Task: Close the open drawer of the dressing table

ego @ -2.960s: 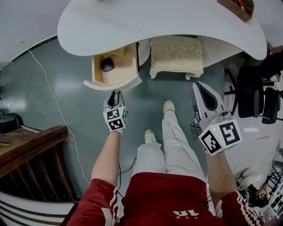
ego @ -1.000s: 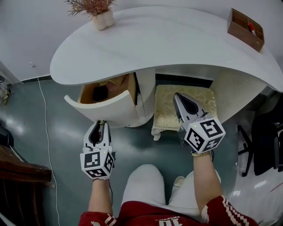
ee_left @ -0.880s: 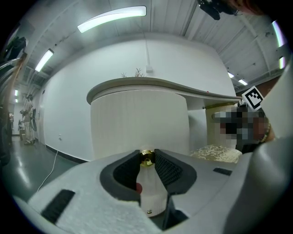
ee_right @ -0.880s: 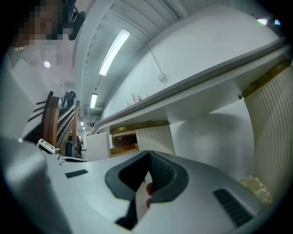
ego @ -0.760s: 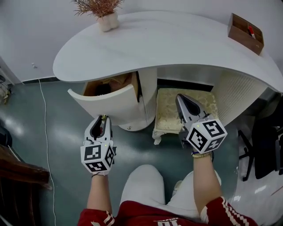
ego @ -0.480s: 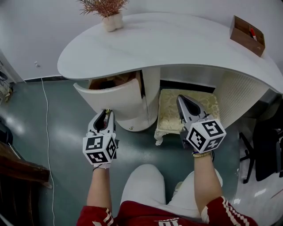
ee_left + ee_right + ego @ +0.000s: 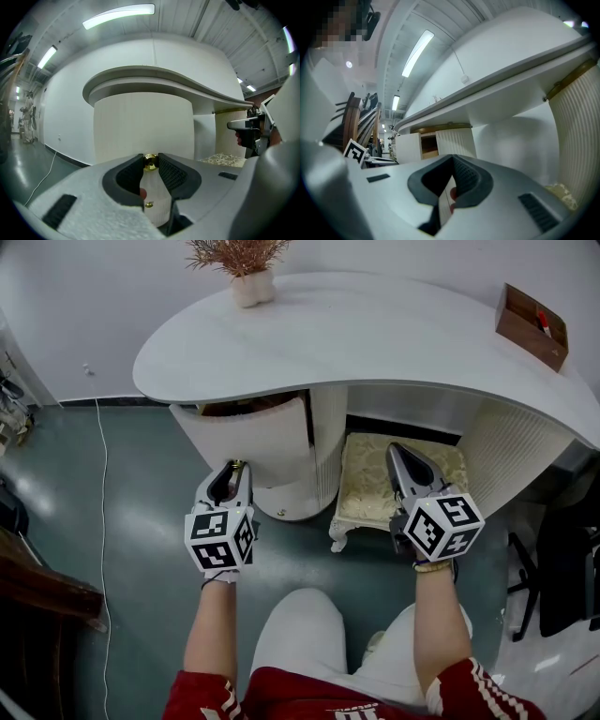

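The left claw [image 7: 236, 467] clamps the brass knob [image 7: 150, 161] on the drawer [image 7: 251, 442], likely a firm hold for pushing it home, since it sits almost shut under the tabletop [image 7: 375, 334], while the right claw [image 7: 400, 450] hangs closed and empty.

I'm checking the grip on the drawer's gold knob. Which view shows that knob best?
The left gripper view: the gold knob sits between the left tool's jaws, against the ribbed drawer front. The head view shows only a gold speck at that tool's tip. The right gripper view doesn't show it.
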Demonstrator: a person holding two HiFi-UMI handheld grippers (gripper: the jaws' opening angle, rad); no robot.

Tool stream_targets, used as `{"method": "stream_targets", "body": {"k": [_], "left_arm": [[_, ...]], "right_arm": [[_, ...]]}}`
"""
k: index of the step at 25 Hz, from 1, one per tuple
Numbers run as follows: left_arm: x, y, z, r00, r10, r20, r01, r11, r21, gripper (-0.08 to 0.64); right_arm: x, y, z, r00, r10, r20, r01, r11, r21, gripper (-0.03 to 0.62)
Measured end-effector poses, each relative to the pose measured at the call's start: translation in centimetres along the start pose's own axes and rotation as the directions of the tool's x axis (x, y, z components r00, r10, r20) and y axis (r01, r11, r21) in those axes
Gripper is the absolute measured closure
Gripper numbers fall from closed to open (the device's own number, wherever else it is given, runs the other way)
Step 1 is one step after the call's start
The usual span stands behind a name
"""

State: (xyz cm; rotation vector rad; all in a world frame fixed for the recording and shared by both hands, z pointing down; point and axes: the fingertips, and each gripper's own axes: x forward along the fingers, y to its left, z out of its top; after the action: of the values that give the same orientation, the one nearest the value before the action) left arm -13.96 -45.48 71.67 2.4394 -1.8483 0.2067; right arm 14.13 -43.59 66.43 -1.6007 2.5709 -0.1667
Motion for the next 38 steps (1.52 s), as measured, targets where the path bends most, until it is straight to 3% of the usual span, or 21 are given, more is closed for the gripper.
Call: {"method": "stream_targets", "body": {"k": [7,19,38], "left_arm": [[2.0,0.3,0.4,1.000,0.011,0.003,-0.011,1.000,0.000,0.454],[5.2,0.7,1.1,0.995,0.048,0.093,-0.047,0.999,-0.014,0.454],[6.9,1.1,1.5,0.991,0.084,0.099,-0.085,0.996,0.001,0.446]], "right_arm": [[-0.2,-0.3,0.3,1.000,0.008,0.014,-0.008,1.000,-0.001,0.588],[-0.2,-0.9,-0.8,1.000,-0.002,0.007,0.002,1.000,0.013,0.588],[-0.4,-1.9,-0.4,1.000,-0.020,0.016,0.020,1.000,0.009,0.588]]}}
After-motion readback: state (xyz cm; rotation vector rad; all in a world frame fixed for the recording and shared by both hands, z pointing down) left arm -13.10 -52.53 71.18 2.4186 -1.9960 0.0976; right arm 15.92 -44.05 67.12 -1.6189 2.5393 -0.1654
